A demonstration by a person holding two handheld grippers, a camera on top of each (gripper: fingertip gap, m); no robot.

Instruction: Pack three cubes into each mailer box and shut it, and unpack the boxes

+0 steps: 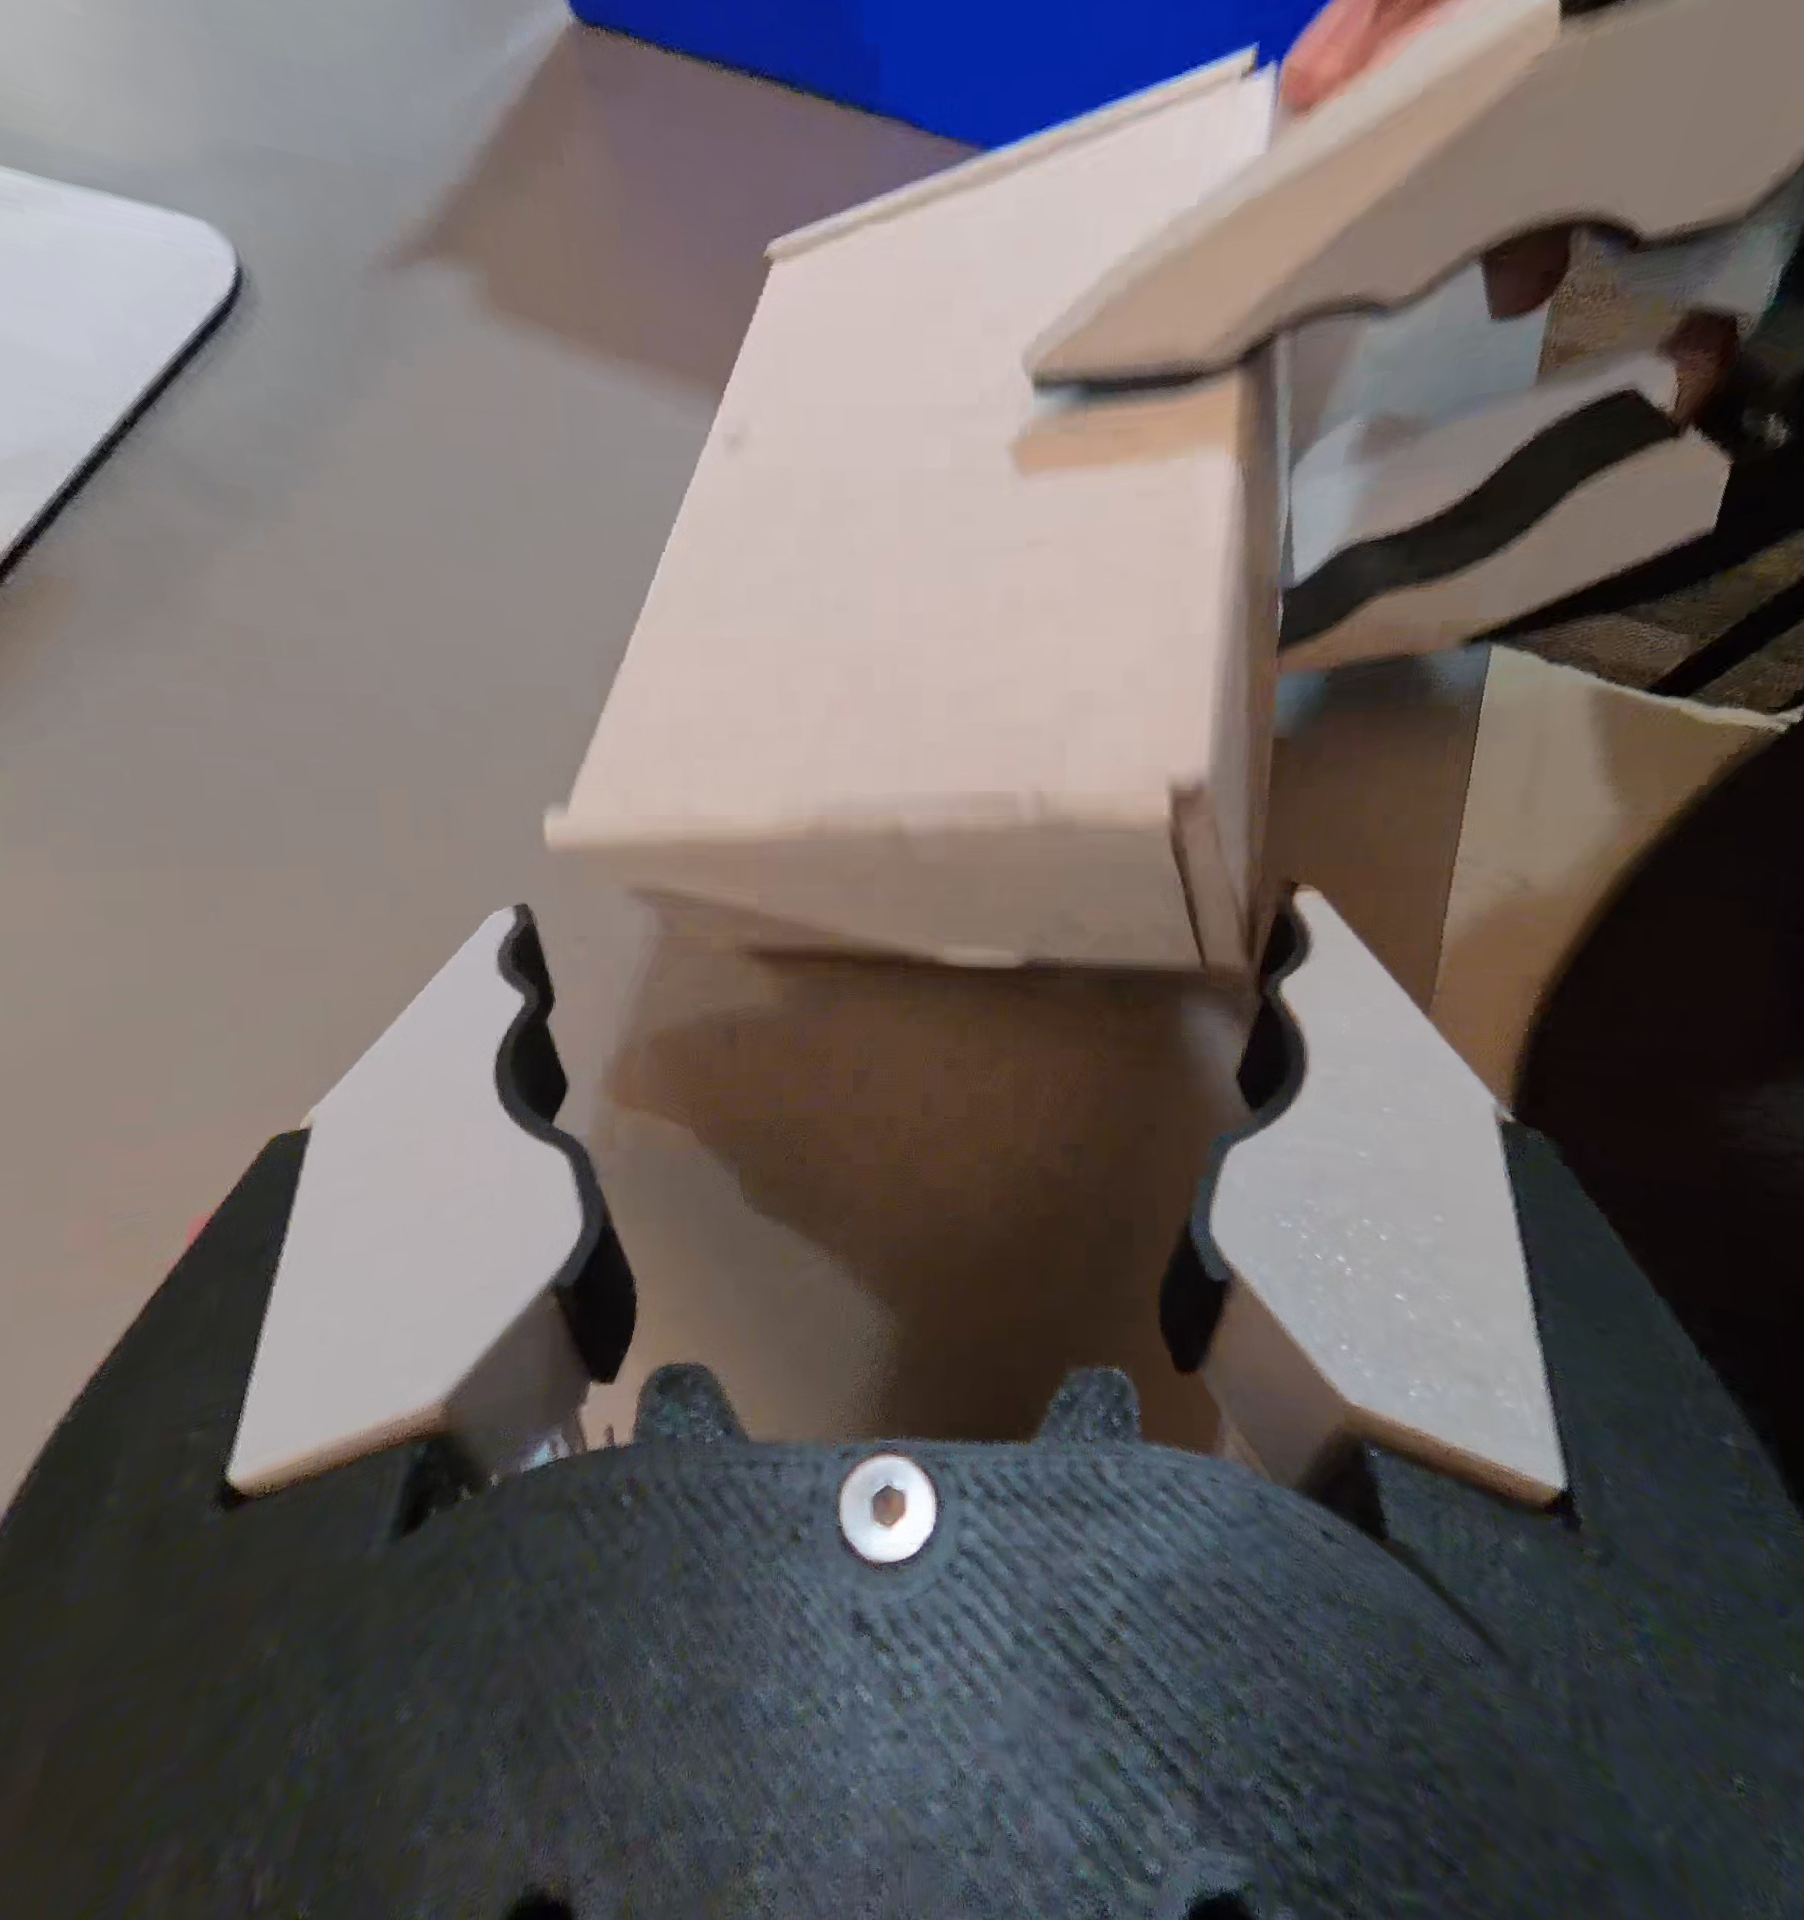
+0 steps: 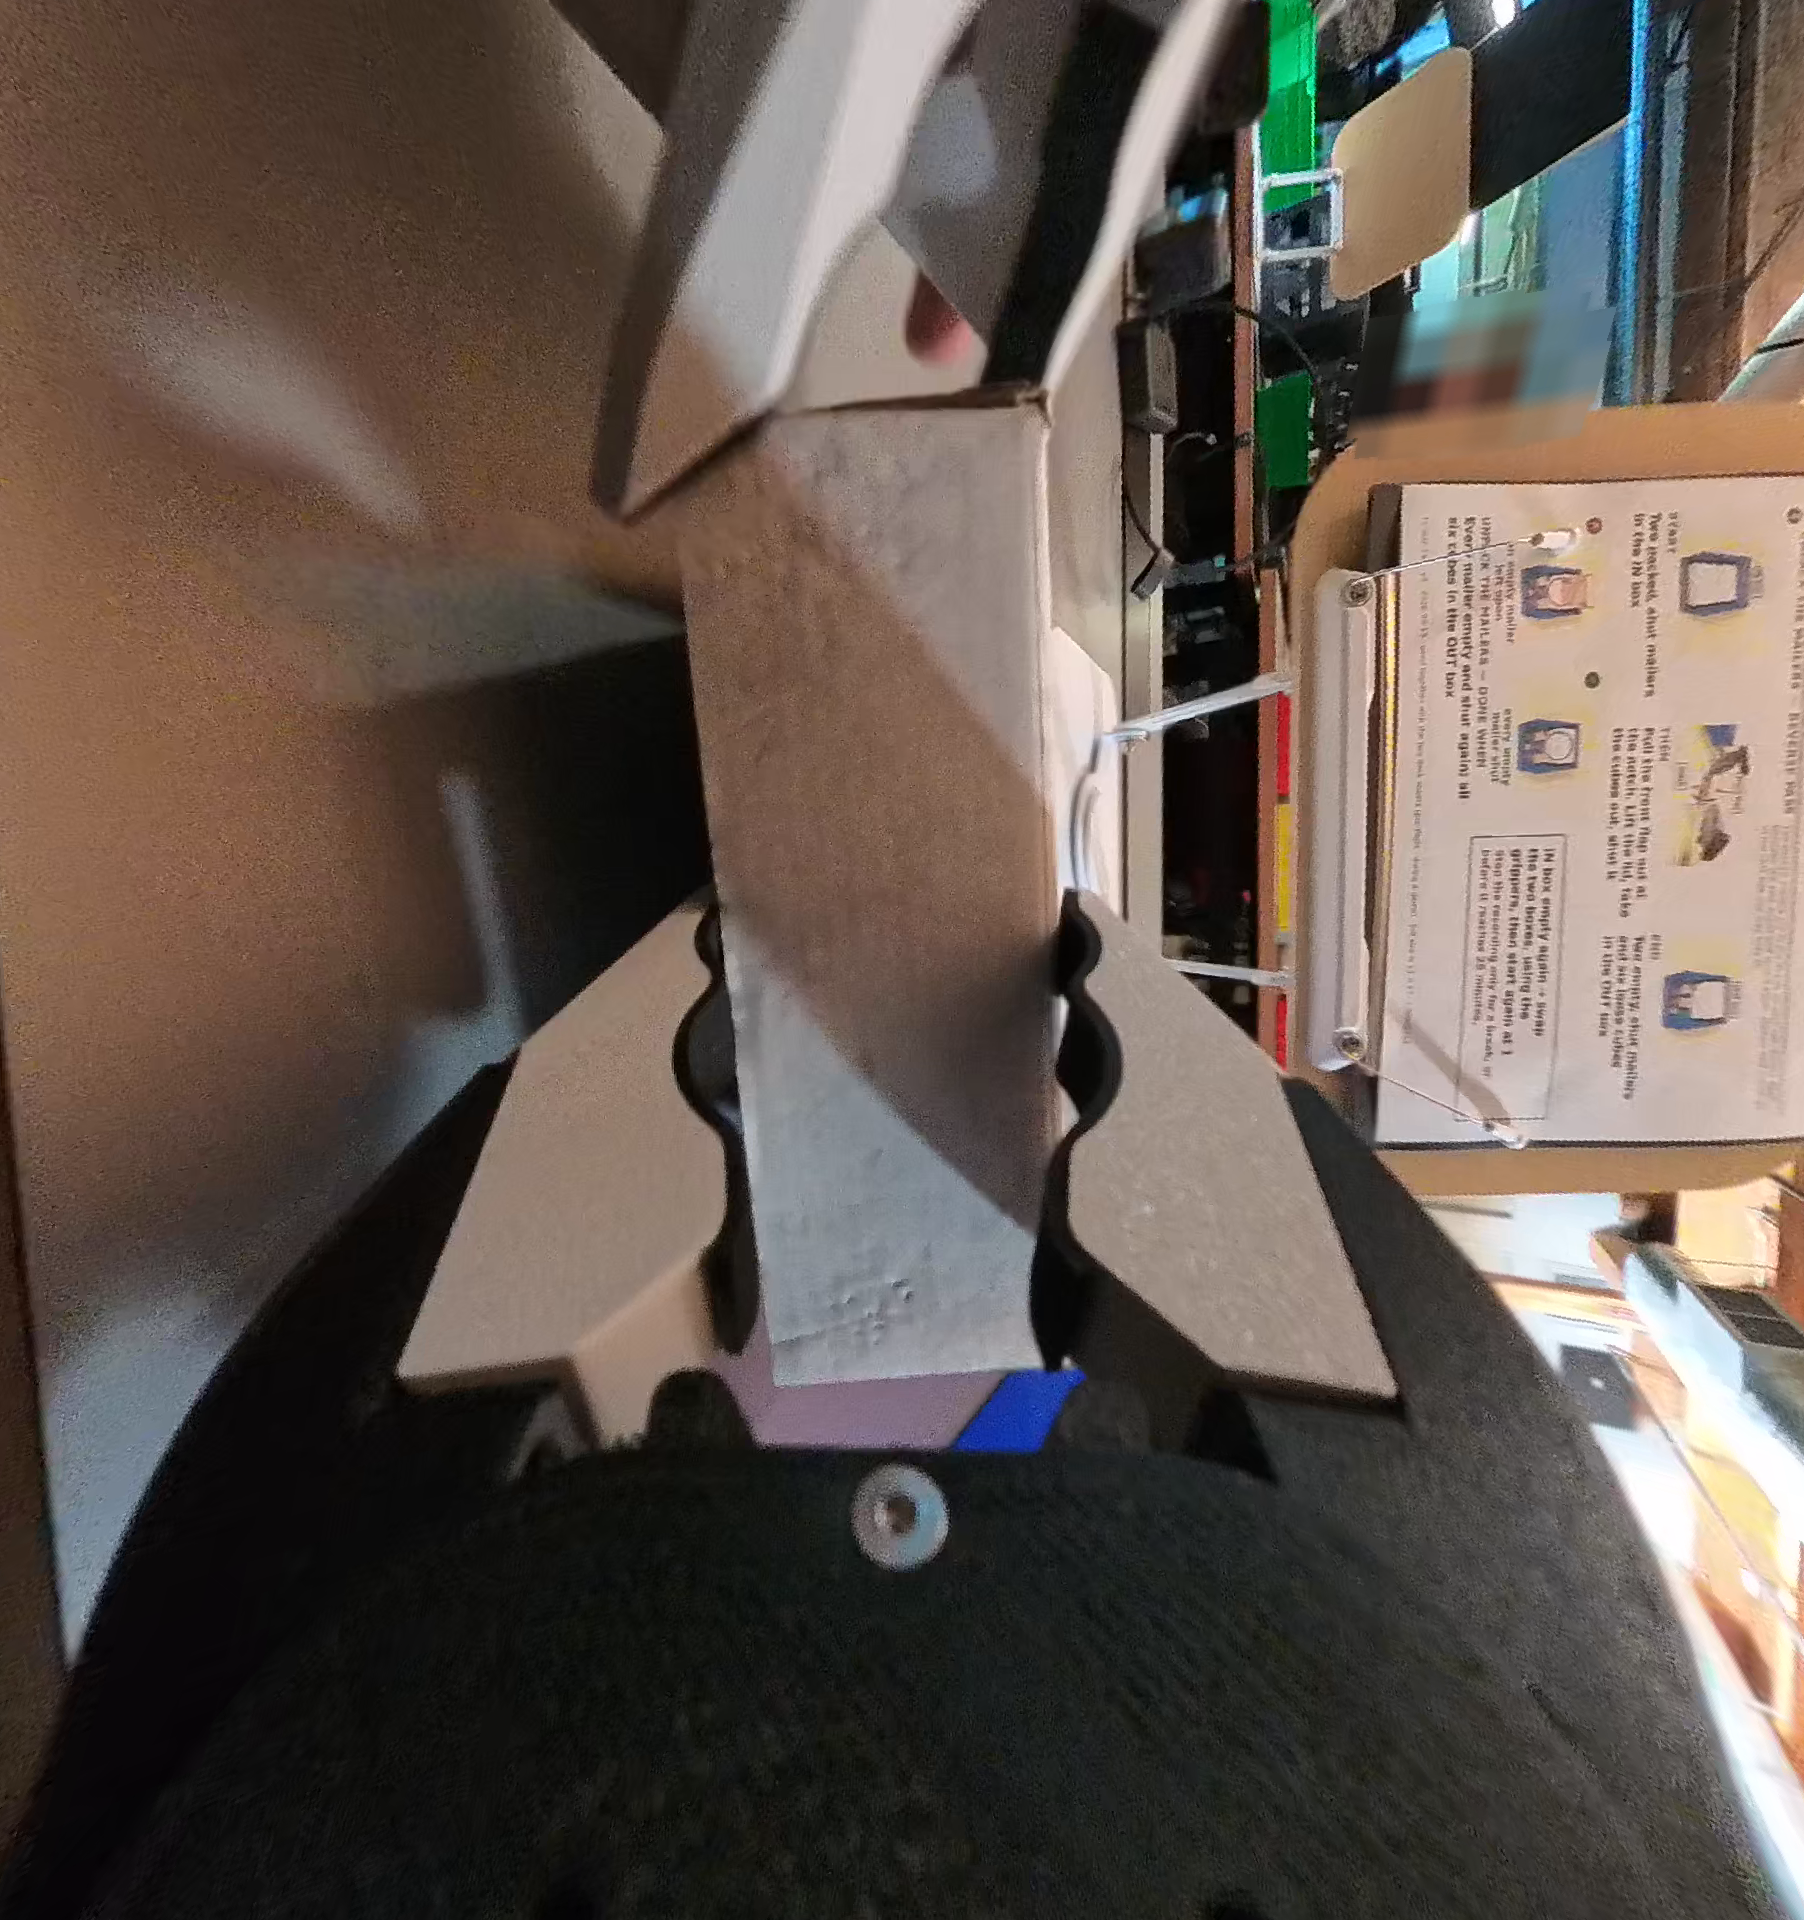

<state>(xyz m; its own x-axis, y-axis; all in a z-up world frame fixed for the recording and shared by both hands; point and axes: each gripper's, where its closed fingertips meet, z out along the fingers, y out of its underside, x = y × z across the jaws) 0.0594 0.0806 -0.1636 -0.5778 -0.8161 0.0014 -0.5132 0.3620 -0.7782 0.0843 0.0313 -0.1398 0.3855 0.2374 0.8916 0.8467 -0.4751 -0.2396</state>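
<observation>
A shut brown mailer box (image 1: 929, 623) hangs tilted above the table. My right gripper (image 1: 1168, 488) comes in from the upper right and is shut on the box's right side. In the right wrist view the box's wall (image 2: 877, 831) stands clamped between the right gripper's (image 2: 893, 914) two fingers. My left gripper (image 1: 903, 914) is open and empty. The box's near end lies just beyond its fingertips, and its right fingertip (image 1: 1293, 935) is at the box's near right corner. The left gripper shows blurred at the box's far end in the right wrist view (image 2: 773, 208). No cubes are in view.
A white tray (image 1: 46, 364) lies at the far left of the grey table. A blue bin (image 1: 929, 62) stands behind the box. An open brown carton (image 1: 1604, 831) stands at the right. A printed sheet on a cardboard stand (image 2: 1604, 810) shows in the right wrist view.
</observation>
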